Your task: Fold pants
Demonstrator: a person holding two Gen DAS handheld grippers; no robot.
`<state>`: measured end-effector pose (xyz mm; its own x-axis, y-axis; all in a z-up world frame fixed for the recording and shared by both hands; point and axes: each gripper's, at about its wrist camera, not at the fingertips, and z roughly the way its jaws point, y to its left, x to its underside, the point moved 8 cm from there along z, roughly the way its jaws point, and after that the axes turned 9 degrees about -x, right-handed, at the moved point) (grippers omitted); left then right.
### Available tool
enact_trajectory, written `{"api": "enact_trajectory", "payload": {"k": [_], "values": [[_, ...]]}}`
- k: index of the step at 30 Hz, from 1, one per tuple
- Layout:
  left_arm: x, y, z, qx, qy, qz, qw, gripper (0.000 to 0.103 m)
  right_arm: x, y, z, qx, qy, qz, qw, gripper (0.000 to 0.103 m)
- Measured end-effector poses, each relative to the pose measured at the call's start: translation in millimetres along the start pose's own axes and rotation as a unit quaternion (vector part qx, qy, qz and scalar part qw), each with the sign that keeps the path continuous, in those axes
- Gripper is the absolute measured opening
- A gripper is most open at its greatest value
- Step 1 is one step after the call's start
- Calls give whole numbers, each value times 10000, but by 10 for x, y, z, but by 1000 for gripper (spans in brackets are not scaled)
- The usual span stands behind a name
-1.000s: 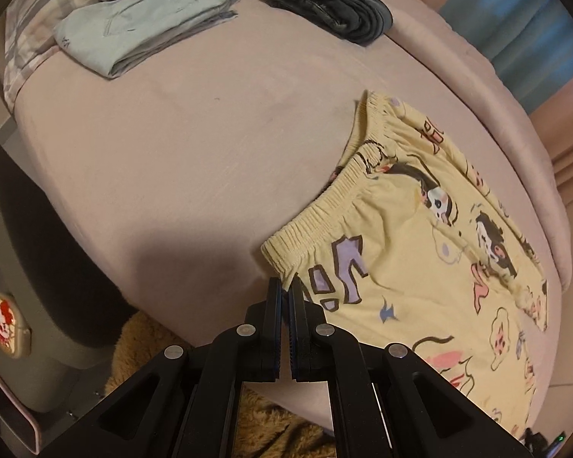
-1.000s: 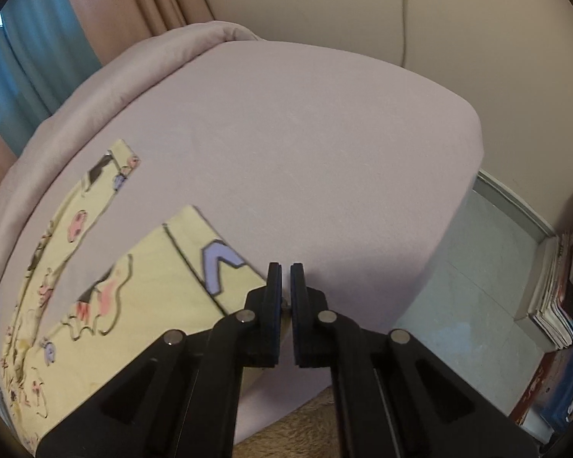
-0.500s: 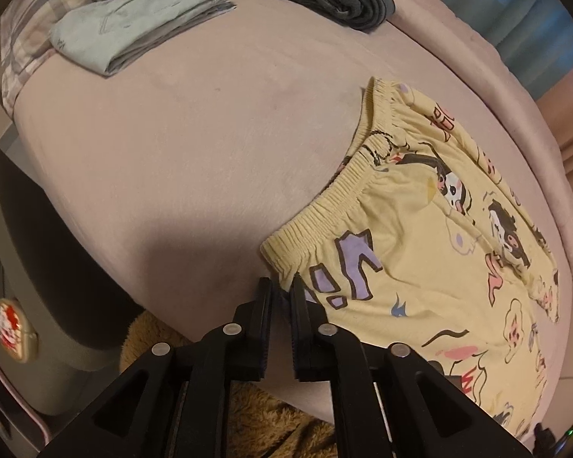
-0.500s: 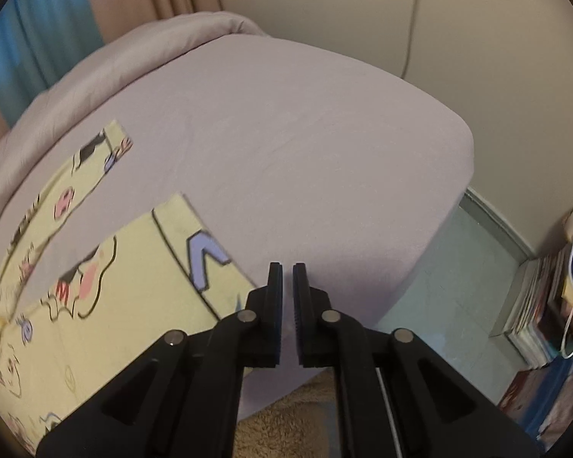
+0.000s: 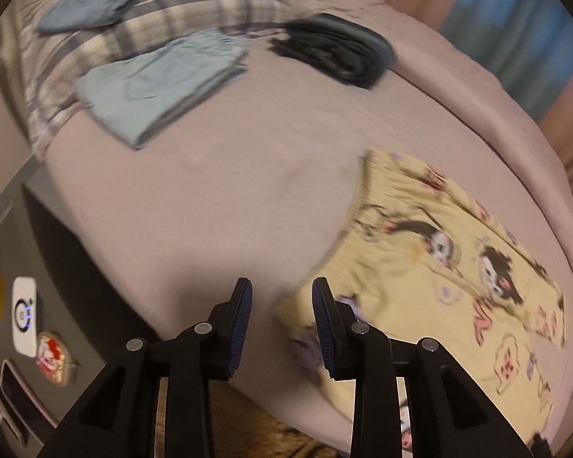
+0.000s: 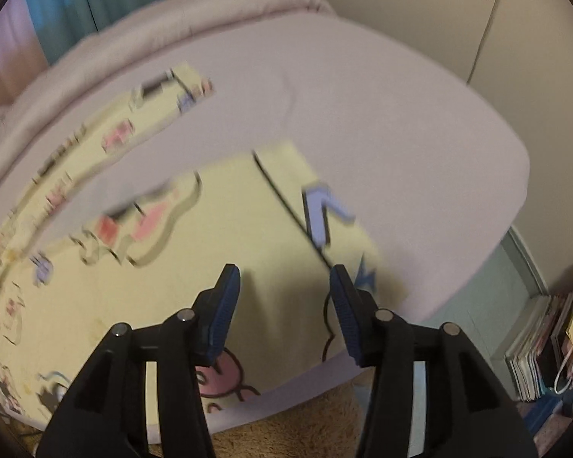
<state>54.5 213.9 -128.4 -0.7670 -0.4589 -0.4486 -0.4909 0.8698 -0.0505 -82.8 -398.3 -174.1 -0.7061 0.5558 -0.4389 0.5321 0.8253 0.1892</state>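
The yellow cartoon-print pajama pants (image 5: 439,267) are lying flat on the pinkish-mauve bed sheet (image 5: 229,198), spread out with both legs extended.

In the left wrist view, the left gripper (image 5: 282,297) is hanging over the near edge of the bed, pointing steeply down. Its jaws are opening, and nothing is being pinched between them: the gap is showing mostly bare sheet, with the corner of the pants' elastic waistband lying just ahead of the right-hand finger (image 5: 324,324), partly reaching into the gap. The rest of the pants is stretching away to the right of the claw. Far ahead and to the left of it, a folded light-blue garment (image 5: 156,84) is sitting beside a plaid pillow (image 5: 179,19), and a folded dark garment (image 5: 336,51) is lying far ahead, slightly right. Below and left of the claw, a dark bedside surface is carrying small items too blurred to name.

In the right wrist view, the right gripper (image 6: 284,286) is hovering above the hem end of the nearer pant leg (image 6: 248,229). Its jaws are opening as well, and the pads are gripping nothing; yellow fabric is showing through the gap beneath them. The second leg (image 6: 114,141) is lying farther ahead to the left. A stack of books or magazines (image 6: 538,347) is standing on the floor, low to the right of the claw.
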Motion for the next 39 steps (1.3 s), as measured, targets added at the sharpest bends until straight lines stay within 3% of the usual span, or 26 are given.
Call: {"api": "enact_trajectory", "payload": {"k": [3,7,10,13,17,19,22,26,32,39], "values": [[65,-272,-8,171,43,350,9992,31,40,-33,-13,-82,-104,58,9999,49],[175,-776,-46,579,136,892,9942,31,22,-58,-134,117,-41,28,9999,49],[255,-1135,-112,844,87,1247,9886,31,-101,89,-303,245,-311,-157,9991,50],[421,-1520,-101,1144,124,1616,9801,31,-150,233,-376,-38,-454,-216,9987,60],[795,-1862,116,1304,573,2061,9681,31,2,370,-37,-179,3,-215,9996,62],[937,-1884,270,1227,789,2161,9654,31,109,357,144,-57,141,-271,9995,63],[980,-1884,287,1155,523,2338,9640,32,116,367,135,30,-79,-354,9993,67],[949,-1848,305,1204,666,2042,9692,32,91,337,155,-45,-76,-242,9997,70],[958,-1827,286,1196,536,2109,9687,32,92,358,186,4,-177,-237,9996,72],[943,-1852,308,1146,643,2096,9689,32,121,361,171,55,-381,-225,9990,72]]}}
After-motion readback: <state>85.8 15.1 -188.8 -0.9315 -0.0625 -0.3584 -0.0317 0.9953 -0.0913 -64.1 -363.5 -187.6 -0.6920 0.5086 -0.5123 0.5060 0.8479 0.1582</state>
